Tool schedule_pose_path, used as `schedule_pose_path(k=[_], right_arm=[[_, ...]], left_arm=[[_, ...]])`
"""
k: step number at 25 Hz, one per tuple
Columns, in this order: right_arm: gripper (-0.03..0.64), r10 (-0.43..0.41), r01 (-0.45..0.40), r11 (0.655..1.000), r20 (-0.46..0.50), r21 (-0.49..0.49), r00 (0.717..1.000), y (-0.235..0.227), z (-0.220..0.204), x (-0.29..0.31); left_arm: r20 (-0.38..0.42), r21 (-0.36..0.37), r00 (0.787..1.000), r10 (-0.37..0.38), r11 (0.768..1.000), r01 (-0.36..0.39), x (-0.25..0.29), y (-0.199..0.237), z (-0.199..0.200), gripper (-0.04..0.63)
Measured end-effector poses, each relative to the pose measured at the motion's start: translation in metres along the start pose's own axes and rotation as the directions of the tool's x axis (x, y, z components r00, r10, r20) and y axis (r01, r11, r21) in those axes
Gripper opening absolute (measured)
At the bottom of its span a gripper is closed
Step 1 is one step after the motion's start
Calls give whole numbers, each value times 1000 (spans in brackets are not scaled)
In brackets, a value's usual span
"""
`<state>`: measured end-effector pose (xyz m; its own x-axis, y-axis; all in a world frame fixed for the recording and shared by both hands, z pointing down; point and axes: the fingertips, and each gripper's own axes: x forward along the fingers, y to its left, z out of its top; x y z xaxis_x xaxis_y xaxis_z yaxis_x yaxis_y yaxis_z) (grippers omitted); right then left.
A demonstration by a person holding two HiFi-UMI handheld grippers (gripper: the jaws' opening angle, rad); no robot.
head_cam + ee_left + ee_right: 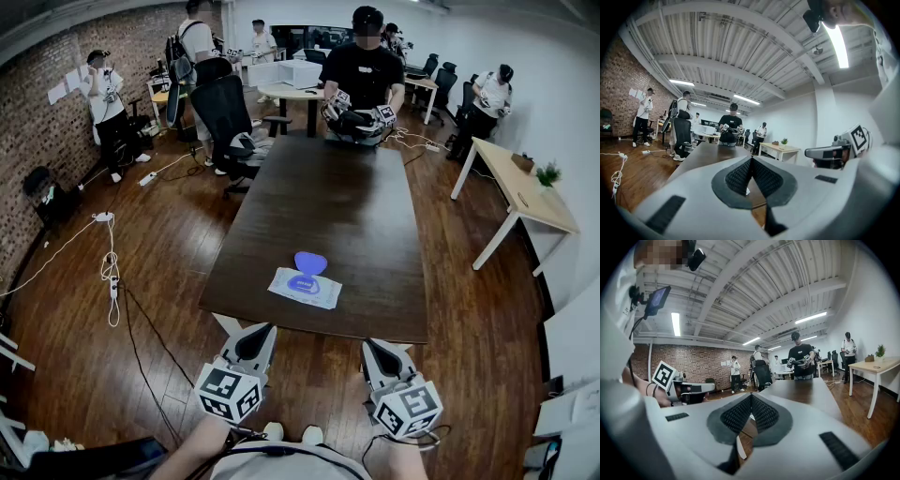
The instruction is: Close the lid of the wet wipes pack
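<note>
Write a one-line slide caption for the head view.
Left gripper and right gripper shut, short of table; wipes pack with lid open.

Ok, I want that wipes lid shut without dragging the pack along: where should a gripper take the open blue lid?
Probably by the free rounded edge of the blue lid, the end farthest from you. It lies flipped open beyond the wet wipes pack, hinged at its near end, so reach over from above and fold it back toward you.
</note>
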<state>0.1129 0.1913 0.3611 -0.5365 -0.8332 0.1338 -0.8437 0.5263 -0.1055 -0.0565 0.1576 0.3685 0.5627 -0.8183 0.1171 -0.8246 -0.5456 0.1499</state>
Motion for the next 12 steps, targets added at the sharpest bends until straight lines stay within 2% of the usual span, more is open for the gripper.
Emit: schedule_pose_path(k=[12], right_arm=[[5, 32, -32, 999, -8, 1, 999, -14, -3, -1]], left_arm=[[-3, -6, 1000, 18, 1000, -18, 10, -11, -4, 2]])
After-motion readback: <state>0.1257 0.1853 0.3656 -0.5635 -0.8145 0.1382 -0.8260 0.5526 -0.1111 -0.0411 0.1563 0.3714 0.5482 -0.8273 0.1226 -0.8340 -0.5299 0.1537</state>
